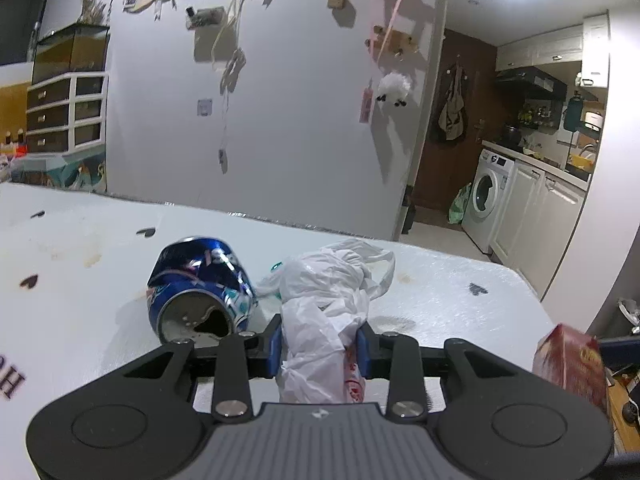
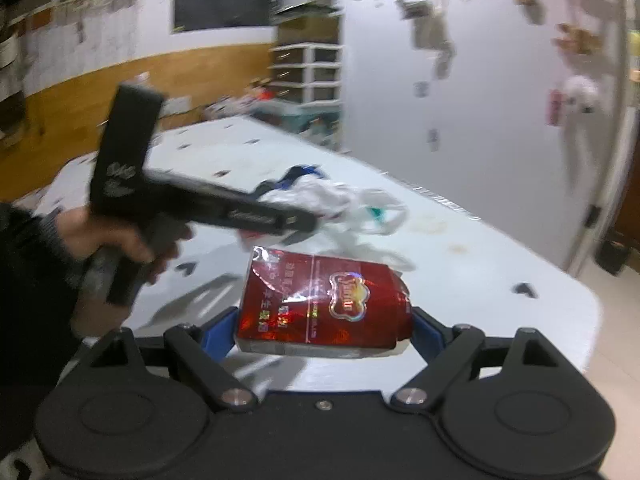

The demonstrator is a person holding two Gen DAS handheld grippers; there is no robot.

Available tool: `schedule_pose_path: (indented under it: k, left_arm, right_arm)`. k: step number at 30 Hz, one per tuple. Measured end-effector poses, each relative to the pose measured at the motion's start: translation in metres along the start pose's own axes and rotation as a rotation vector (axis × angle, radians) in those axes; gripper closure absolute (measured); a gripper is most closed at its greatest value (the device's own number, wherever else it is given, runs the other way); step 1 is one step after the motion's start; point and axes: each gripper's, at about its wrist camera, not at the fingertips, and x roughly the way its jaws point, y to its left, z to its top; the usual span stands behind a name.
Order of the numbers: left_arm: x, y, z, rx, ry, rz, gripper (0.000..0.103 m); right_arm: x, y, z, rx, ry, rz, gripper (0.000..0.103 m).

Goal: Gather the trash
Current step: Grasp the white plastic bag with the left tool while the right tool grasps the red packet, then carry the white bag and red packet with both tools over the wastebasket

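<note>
Left wrist view: the left gripper [image 1: 319, 346] has its blue pads pressed on a crumpled white bag [image 1: 328, 304], which bunches up between the fingers and spreads forward over the table [image 1: 80, 248]. Just left of the bag lies a dented blue can [image 1: 200, 288] on its side, open end toward the camera, close by the left finger and touching or nearly touching the bag. The table is white with small dark heart marks and a few brown stains. Its far edge runs along a grey wall [image 1: 300, 120]; its right edge curves off near the bag, with an open doorway and a kitchen beyond. To the left of the can the tabletop is broad and bare. At the right rim of the view a red box [image 1: 572, 364] shows, blurred.

Right wrist view: the right gripper [image 2: 326, 330] holds the red box [image 2: 320, 304] crosswise between its wide-set blue pads, which touch both ends; the box sits above the table's near edge. The table [image 2: 460, 264] ends in a rounded corner at the right, with pale floor past it. Farther in, to the left, a hand [image 2: 124, 240] grips the handle of the left gripper [image 2: 304, 220], whose tip meets the bag [image 2: 332, 196]. The can is a blue scrap behind the bag.
</note>
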Motion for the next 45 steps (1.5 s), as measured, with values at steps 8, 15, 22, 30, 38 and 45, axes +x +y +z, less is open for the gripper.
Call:
schedule_pose_path:
  k: [8, 15, 22, 30, 38, 45]
  left_arm:
    - [-0.023, -0.032, -0.013, 0.079, -0.016, 0.006, 0.067]
    - [-0.050, -0.058, -0.026, 0.071, -0.031, -0.039, 0.067]
    - [-0.078, -0.094, -0.042, 0.086, -0.031, -0.086, 0.067]
    - [-0.108, -0.137, -0.056, 0.128, -0.030, -0.114, 0.067]
    - [-0.133, -0.188, -0.069, 0.165, -0.032, -0.144, 0.067]
    - [-0.145, -0.231, -0.085, 0.189, -0.021, -0.173, 0.067]
  right_arm:
    - [-0.031, -0.006, -0.011, 0.079, -0.044, -0.113, 0.014]
    - [-0.065, -0.010, -0.027, 0.117, -0.056, -0.195, 0.014]
    - [-0.108, -0.014, -0.047, 0.173, -0.091, -0.273, 0.014]
    - [-0.156, -0.018, -0.081, 0.230, -0.106, -0.338, 0.014]
    - [-0.202, -0.027, -0.112, 0.279, -0.121, -0.392, 0.014]
    - [-0.237, -0.032, -0.141, 0.313, -0.119, -0.447, 0.014]
